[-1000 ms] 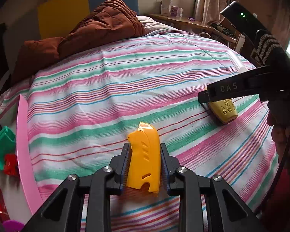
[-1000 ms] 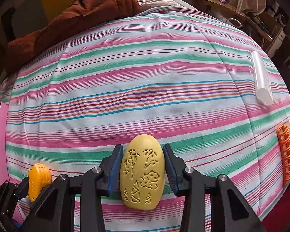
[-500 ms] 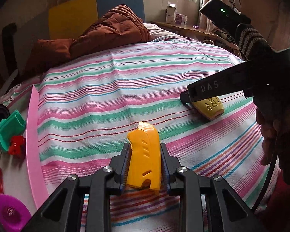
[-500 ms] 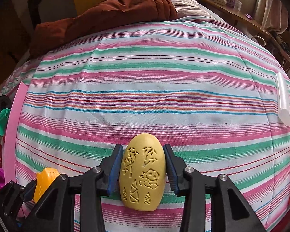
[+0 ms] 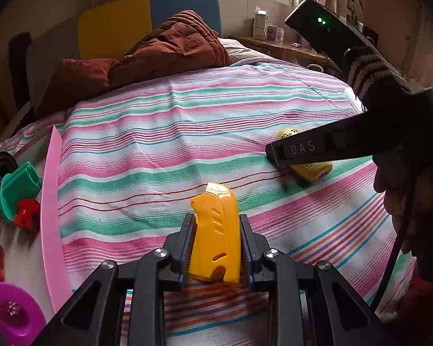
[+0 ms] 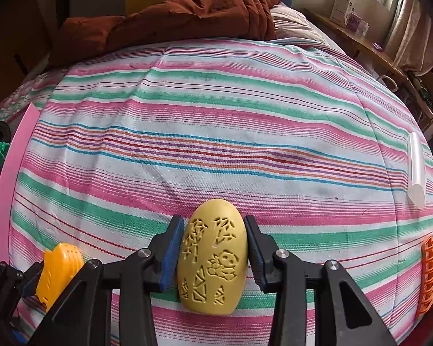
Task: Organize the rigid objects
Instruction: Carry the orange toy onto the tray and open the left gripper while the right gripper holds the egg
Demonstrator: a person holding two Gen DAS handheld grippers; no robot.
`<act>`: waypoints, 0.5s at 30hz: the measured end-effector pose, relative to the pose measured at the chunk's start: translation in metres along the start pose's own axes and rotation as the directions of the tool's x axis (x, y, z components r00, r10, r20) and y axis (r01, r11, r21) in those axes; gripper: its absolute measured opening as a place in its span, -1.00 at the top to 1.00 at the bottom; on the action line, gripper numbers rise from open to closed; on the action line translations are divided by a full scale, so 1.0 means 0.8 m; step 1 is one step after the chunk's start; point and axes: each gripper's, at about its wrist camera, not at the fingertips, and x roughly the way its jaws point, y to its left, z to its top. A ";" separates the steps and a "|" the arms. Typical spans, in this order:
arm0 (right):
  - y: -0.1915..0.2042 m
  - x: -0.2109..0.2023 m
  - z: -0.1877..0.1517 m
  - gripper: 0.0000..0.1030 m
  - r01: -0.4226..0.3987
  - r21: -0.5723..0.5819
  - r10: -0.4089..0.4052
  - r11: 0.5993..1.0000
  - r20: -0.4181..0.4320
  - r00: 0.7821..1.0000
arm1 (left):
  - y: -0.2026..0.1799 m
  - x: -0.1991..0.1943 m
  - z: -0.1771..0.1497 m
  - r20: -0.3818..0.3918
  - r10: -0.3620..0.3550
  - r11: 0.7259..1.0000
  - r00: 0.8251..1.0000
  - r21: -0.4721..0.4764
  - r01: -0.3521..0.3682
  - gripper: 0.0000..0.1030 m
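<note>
Left gripper (image 5: 215, 245) clamped on an orange plastic shell piece (image 5: 215, 238), pads tight against both its sides, held just over the striped bedsheet (image 5: 164, 144) near the front edge. Right gripper (image 6: 215, 255) closed on a yellow egg-shaped piece (image 6: 213, 255) with cut-out patterns, carved face up, low over the same sheet; from the left wrist view it sits to the right of the orange piece. Pink board (image 5: 50, 201) along the sheet's left edge; beyond it a green plastic part (image 5: 17, 186), red bit (image 5: 26, 213), purple disc (image 5: 10, 312). Translucent tube (image 6: 416, 170) and orange lattice piece (image 6: 427, 276) lie at the right. Brown quilt (image 6: 193, 8) bunched at the far end.
</note>
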 end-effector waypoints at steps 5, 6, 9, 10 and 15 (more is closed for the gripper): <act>0.005 0.007 0.005 0.18 0.015 -0.024 -0.015 1.000 0.010 1.000 | 0.002 -0.008 0.003 -0.017 -0.035 0.999 0.999 -0.033 0.035 0.44; 0.005 0.006 0.003 0.18 0.013 -0.024 -0.013 1.000 0.011 1.000 | 0.000 -0.014 0.005 -0.009 -0.040 0.999 0.999 -0.032 0.040 0.44; 0.007 0.006 0.002 0.18 0.016 -0.030 -0.015 0.999 0.018 1.000 | -0.001 -0.036 0.009 0.014 -0.058 0.998 0.998 -0.034 0.059 0.44; 0.008 0.008 0.002 0.18 0.019 -0.036 -0.018 0.999 0.021 1.000 | 0.000 -0.044 0.010 0.019 -0.059 0.998 0.998 -0.038 0.060 0.44; 0.010 0.008 0.002 0.18 0.028 -0.048 -0.027 0.998 0.032 0.999 | 0.028 -0.087 0.017 0.042 -0.033 0.993 0.999 -0.115 0.038 0.44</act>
